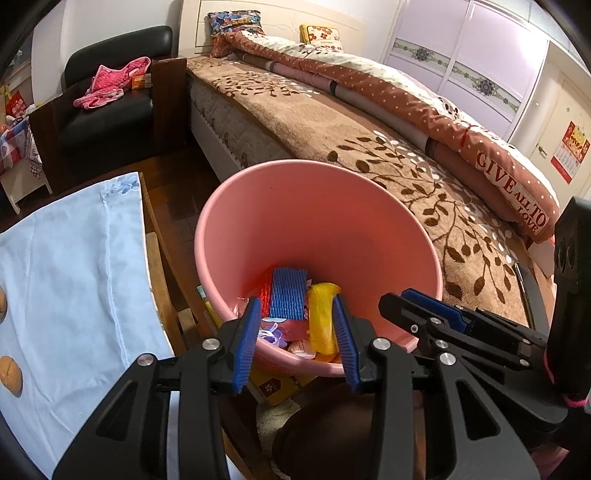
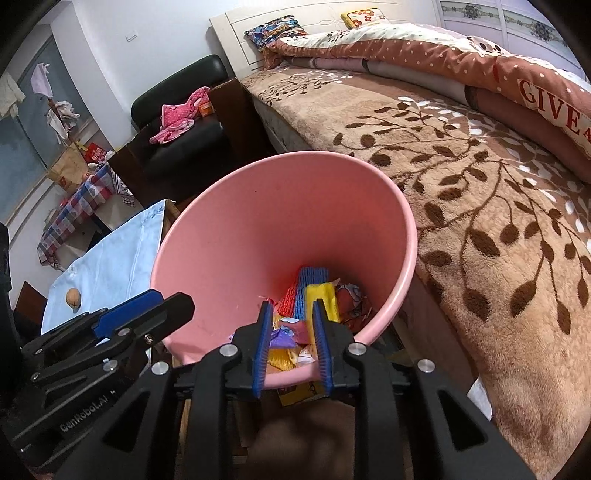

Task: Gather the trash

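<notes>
Left wrist view: pink bin (image 1: pixel 314 221) already holds wrappers and foam netting (image 1: pixel 288 293); both left tongs (image 1: pixel 297 341) and right tongs (image 2: pixel 291 345) hang open, empty; walnuts (image 1: pixel 9 374) remain on worktop (image 1: pixel 74 258).

A home bedroom — a wide bed (image 1: pixel 332 122) under a brown leaf-patterned blanket (image 2: pixel 461 177), a rolled polka-dot quilt (image 1: pixel 406 92) and pillows (image 1: pixel 236 23) at a white headboard (image 1: pixel 280 11). Black armchair (image 1: pixel 110 110) with pink clothes (image 1: pixel 107 83) beside it — pale wardrobe doors (image 1: pixel 461 55), a wall calendar (image 1: pixel 570 151).

one pink bin (image 1: pixel 317 221), two claws, two walnuts (image 1: pixel 9 374)
</notes>
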`<state>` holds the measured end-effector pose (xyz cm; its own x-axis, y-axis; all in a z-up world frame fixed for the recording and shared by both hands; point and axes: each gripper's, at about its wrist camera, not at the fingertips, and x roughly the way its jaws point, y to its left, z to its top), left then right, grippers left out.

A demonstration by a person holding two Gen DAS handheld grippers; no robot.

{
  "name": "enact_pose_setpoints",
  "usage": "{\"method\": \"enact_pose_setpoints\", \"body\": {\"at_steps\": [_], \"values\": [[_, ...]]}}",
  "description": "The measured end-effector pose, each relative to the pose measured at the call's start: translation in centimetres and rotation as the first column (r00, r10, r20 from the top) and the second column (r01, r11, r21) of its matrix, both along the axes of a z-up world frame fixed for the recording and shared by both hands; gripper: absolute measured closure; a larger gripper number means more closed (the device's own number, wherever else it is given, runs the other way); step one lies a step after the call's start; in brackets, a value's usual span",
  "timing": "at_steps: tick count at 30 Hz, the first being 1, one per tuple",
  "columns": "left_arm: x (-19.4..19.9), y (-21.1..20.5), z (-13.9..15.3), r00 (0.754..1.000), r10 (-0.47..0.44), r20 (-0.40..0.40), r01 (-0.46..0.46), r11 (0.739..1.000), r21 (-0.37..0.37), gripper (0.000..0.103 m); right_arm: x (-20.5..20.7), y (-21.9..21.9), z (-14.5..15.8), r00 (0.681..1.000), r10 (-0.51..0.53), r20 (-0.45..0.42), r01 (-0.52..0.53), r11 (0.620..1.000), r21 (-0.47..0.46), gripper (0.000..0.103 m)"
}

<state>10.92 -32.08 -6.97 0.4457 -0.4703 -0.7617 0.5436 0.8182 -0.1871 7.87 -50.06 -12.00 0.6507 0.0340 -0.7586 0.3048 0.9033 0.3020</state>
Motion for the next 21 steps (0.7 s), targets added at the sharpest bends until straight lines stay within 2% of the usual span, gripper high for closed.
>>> {"method": "enact_pose_setpoints", "body": {"at_steps": [21], "values": [[-2.4, 2.1, 2.5, 0.998, 0.005, 0.06, -0.003, 1.0, -0.026, 0.063, -2.9, 1.3, 1.6, 0.999, 0.007, 0.035, -0.006, 1.0, -0.008, 0.075]]}}
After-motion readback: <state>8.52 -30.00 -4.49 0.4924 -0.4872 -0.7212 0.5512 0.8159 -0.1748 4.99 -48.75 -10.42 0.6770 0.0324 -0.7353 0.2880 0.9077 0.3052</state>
